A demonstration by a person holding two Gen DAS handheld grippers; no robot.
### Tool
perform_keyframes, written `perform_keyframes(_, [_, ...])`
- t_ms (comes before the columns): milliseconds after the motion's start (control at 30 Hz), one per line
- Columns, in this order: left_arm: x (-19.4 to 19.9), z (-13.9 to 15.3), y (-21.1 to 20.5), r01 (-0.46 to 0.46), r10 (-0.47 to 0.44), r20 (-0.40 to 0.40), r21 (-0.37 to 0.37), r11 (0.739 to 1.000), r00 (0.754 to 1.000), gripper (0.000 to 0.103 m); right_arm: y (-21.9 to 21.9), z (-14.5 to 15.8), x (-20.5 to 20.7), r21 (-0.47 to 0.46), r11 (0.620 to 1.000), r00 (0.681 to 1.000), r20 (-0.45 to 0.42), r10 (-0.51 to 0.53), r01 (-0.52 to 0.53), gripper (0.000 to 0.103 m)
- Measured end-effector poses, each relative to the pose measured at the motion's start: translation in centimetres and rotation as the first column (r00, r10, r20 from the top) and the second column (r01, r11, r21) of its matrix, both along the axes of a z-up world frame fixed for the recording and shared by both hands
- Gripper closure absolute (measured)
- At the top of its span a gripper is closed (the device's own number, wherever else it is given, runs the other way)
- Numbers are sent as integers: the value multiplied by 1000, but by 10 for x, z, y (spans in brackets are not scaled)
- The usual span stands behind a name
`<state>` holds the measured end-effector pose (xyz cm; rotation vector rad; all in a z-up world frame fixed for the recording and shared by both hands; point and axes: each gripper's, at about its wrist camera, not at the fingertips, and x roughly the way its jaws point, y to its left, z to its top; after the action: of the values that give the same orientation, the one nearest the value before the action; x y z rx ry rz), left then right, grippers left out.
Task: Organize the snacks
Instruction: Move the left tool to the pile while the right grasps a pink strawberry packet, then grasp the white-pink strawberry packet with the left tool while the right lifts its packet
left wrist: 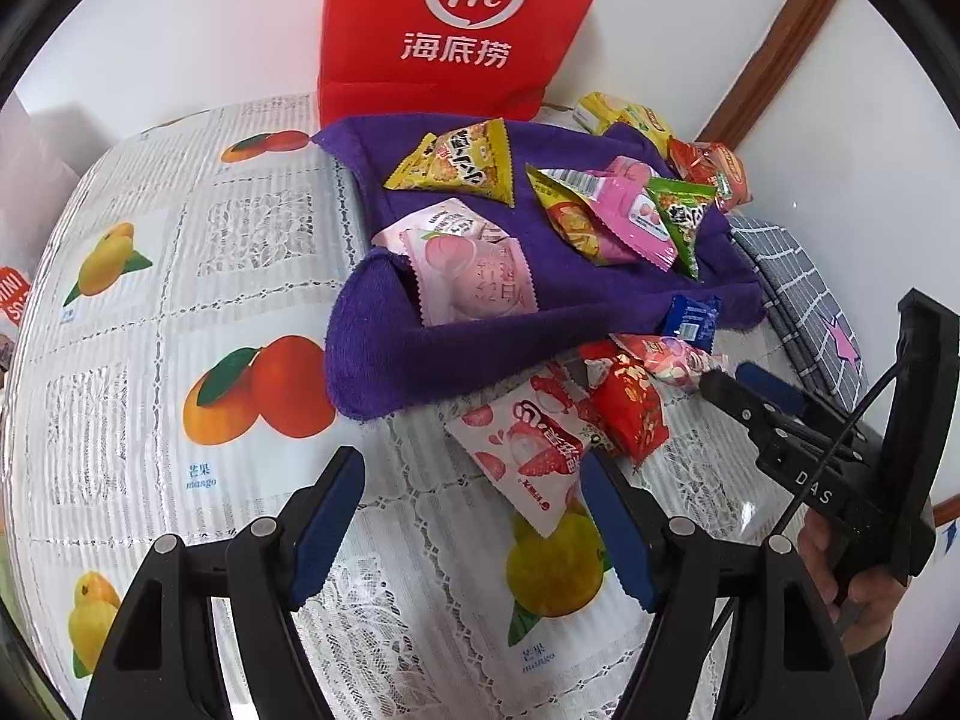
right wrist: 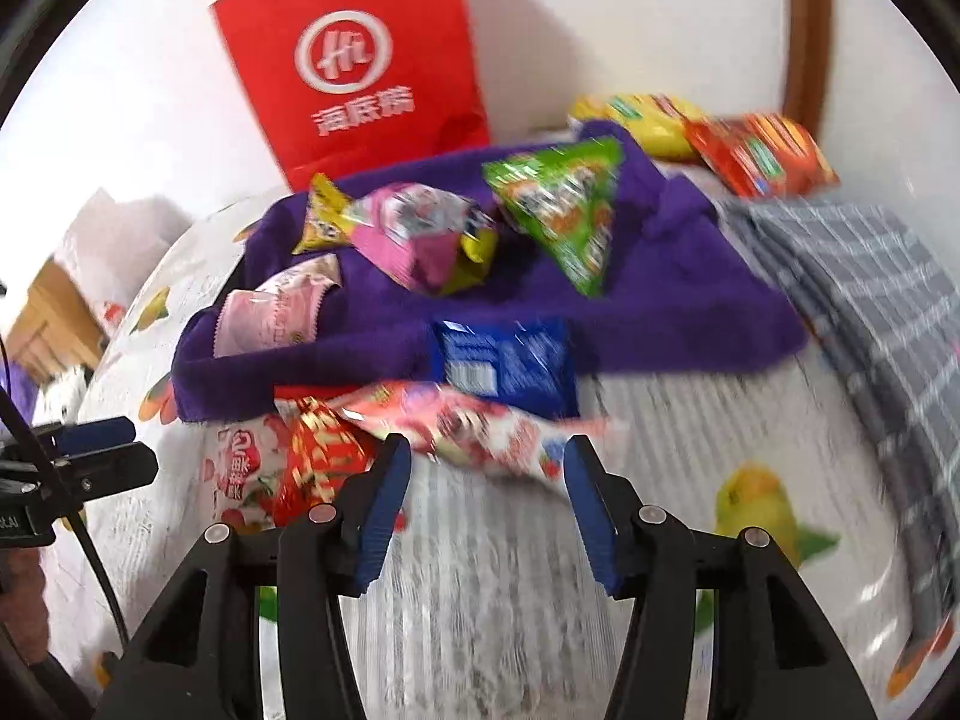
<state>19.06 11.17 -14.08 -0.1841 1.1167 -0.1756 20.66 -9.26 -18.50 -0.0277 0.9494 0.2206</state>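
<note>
The snacks are being gathered onto a purple towel point(left wrist: 420, 354) that is spread over the fruit-printed surface point(left wrist: 198, 276), apparently so that the packets are being kept in one place in front of the red paper bag point(left wrist: 468, 24) standing against the wall. Several packets are already lying on the towel: a yellow triangular packet point(left wrist: 462, 165), a pale pink peach packet point(left wrist: 468, 270), a bright pink packet point(left wrist: 630, 210) and a green triangular packet point(left wrist: 684, 219). A small blue packet point(left wrist: 690, 315) is resting at the towel's near edge.

Three packets are still being left off the towel, just in front of its edge: a strawberry packet point(left wrist: 528, 450), a red and gold packet point(left wrist: 630, 414) overlapping it, and a crinkled red and white packet point(right wrist: 480, 426). The last one is being addressed by the right tongs point(right wrist: 489, 480), whose blue pads are standing apart with one end of the packet just ahead of them; nothing is being pressed, as far as the blurred right wrist view shows.

The left tongs point(left wrist: 474, 516) are being held wide apart and empty above the surface, near the strawberry packet, probably in readiness for it. More packets, yellow point(left wrist: 624, 114) and orange-red point(left wrist: 714, 171), are lying beyond the towel by the wall.
</note>
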Motion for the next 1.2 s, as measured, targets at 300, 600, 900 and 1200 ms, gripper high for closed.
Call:
perform_keyframes(300, [-2, -8, 9, -37, 37, -16, 0, 999, 999, 31, 31, -24, 8, -224, 966, 991, -11, 132, -131, 49])
perform_keyframes(600, [2, -25, -13, -18, 16, -40, -46, 999, 999, 31, 0, -16, -11, -124, 985, 988, -106, 111, -124, 66])
perform_keyframes(900, [21, -37, -26, -62, 58, -64, -61, 996, 996, 29, -31, -9, -32, -61, 996, 991, -120, 56, -63, 66])
perform_keyframes(1200, [28, -42, -57, -122, 127, -74, 66, 990, 989, 14, -40, -12, -32, -41, 997, 992, -112, 64, -69, 66])
